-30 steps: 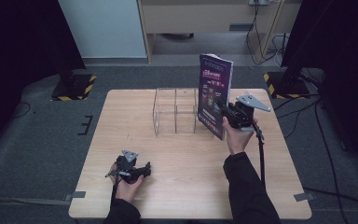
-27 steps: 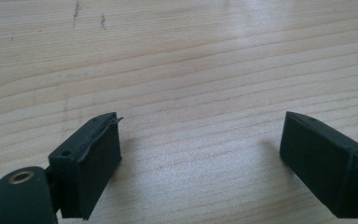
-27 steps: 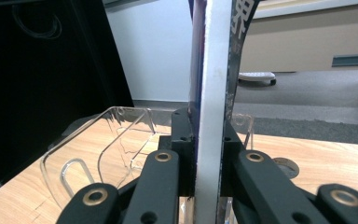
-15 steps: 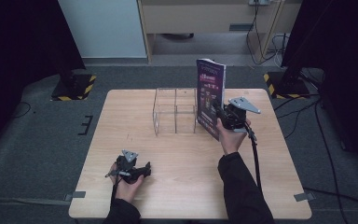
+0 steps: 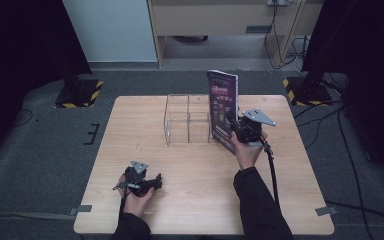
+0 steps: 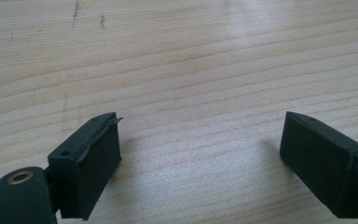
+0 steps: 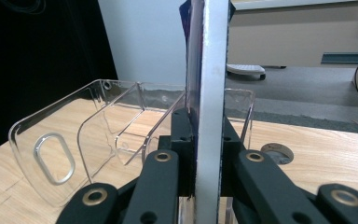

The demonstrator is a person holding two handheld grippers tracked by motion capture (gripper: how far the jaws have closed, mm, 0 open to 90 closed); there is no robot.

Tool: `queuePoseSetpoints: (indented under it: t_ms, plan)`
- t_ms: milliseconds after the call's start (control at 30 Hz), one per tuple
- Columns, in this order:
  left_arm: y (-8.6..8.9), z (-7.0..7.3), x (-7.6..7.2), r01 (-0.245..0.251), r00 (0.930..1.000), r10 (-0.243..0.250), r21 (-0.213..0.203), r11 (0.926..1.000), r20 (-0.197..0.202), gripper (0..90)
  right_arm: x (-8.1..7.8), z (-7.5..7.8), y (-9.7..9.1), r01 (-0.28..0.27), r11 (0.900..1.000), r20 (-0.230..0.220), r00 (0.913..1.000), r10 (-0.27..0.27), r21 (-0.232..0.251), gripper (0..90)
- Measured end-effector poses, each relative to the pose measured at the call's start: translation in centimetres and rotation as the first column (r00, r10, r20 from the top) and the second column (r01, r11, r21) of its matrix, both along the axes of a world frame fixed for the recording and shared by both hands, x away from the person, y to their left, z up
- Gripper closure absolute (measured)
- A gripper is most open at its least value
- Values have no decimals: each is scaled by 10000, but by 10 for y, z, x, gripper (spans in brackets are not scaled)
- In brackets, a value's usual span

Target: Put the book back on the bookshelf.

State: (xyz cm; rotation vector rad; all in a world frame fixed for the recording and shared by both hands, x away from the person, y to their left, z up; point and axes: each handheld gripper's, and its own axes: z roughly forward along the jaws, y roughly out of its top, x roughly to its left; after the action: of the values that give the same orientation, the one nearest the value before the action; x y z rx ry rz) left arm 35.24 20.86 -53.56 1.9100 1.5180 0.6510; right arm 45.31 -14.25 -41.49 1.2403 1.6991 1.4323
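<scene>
Clearly, right hand-held gripper [image 5: 234,125] pinches upright book [image 5: 223,107], hiding clear organizer's [image 5: 187,120] right end; left hand-held gripper [image 5: 147,185] spread.

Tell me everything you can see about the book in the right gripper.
The book is thin, with a purple and dark cover carrying pink print too small to read. Its pale page edge faces the right gripper view. It stands upright, clamped between the jaws of the right gripper, beside the right wall of the clear rack. Whether it touches the rack or the table is unclear.
</scene>
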Motion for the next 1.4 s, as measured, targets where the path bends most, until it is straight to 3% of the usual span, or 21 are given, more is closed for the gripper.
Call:
queuePoseSetpoints:
  t_ms: [167, 367, 600, 900, 1400]
  plan:
    - [0, 0, 0, 1, 10000, -1, 2, 10000, 0, 113, -4, -1, -3, -240, 9996, -56, 9997, 239, -141, 824]
    - [0, 0, 0, -7, 10000, 7, 11, 10000, 3, 112, -10, -2, -11, -642, 9979, -491, 9968, 636, -101, 820]
    - [0, 0, 0, -25, 10000, 24, 4, 10000, 13, 111, -19, -6, -16, -952, 9945, -804, 9926, 914, -446, 814]
    - [-1, 0, 0, -38, 10000, 38, 8, 10000, 7, 110, -34, -10, -22, -1081, 9900, -1049, 9896, 985, -908, 804]
    - [-1, 0, 0, -46, 10000, 46, 4, 10000, 3, 109, -54, -23, -32, -1085, 9909, -1156, 9884, 989, -798, 815]
